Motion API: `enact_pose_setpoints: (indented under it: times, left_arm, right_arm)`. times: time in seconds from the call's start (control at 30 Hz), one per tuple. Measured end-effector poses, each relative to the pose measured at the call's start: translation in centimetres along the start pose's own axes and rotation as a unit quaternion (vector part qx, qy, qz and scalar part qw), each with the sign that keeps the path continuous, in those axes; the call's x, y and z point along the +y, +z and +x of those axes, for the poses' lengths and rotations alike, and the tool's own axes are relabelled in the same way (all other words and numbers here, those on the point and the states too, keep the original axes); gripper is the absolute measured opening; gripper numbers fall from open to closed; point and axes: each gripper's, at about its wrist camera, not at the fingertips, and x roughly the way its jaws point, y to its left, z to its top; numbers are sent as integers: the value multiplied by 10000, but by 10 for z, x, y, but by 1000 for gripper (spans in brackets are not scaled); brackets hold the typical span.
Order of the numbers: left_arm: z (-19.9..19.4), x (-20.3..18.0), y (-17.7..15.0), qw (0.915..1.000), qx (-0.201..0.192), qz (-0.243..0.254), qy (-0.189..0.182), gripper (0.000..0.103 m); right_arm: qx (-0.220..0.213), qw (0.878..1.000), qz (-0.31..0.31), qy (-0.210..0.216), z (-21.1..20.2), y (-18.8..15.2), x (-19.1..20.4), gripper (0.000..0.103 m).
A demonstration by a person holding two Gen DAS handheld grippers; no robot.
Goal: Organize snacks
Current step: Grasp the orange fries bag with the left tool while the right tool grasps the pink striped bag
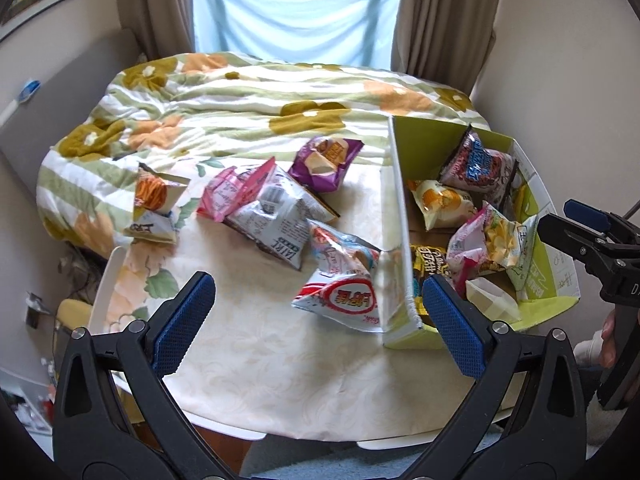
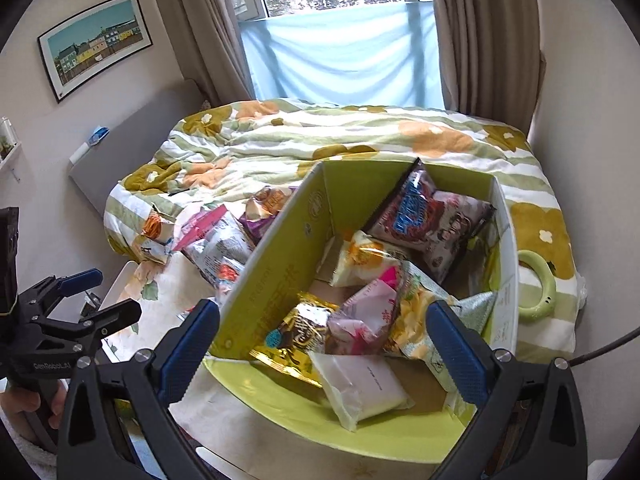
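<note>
Left gripper (image 1: 318,312): fingers spread wide with nothing between them, hanging over the near part of the table; the red-and-white bag shows in the gap beyond the pads.
Right gripper (image 2: 322,344): fingers released and fully apart, empty, above the near end of the box; the pale packet lies loose below them.
Table (image 1: 256,368): cream cloth, its far edge against a bed with a flowered quilt (image 1: 248,96).
Box (image 2: 276,264): green cardboard, open on top, at the right side of the table, its long left wall running from the near edge toward the bed.
Snacks in box: dark bag (image 2: 432,220) propped in the far corner; yellow bag (image 2: 360,258) just before it; pink bag (image 2: 366,316) and gold bag (image 2: 296,336) mid-box, touching; pale packet (image 2: 360,388) at the near end, partly on the folded-down flap.
Snacks on table: red-and-white bag (image 1: 340,292) against the box's left wall near its near corner; grey-white bag (image 1: 276,216) and pink pouch (image 1: 228,192) behind it, overlapping; purple bag (image 1: 324,162) near the far edge; orange bag (image 1: 158,204) at the left edge, by the quilt.
Ring (image 2: 536,284): pale green, on the quilt just beyond the box's right wall.
Hand (image 2: 24,404): grips the left gripper's handle, at the left border of the right wrist view.
</note>
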Motion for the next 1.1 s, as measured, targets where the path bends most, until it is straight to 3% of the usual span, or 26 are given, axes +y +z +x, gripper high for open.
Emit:
enact_pose_setpoints:
  times: [0.1, 0.3, 0.5, 0.77, 1.1]
  left_arm:
    - [-7, 29, 3, 9996, -120, -177, 170, 102]
    - [-5, 99, 18, 9978, -263, -526, 299, 102]
    - [14, 166, 40, 9981, -190, -490, 311, 102]
    - [66, 239, 63, 9994, 251, -226, 68, 102]
    - [156, 284, 74, 9947, 877, 283, -453, 102]
  right_arm:
    - [-21, 9996, -125, 251, 9, 13, 22, 103]
    - [-76, 9987, -371, 355, 32, 32, 76, 103]
    - [-99, 9987, -347, 363, 63, 49, 130, 103]
    - [200, 9995, 12, 226, 125, 65, 186, 103]
    - [709, 9954, 626, -166, 212, 75, 222, 103]
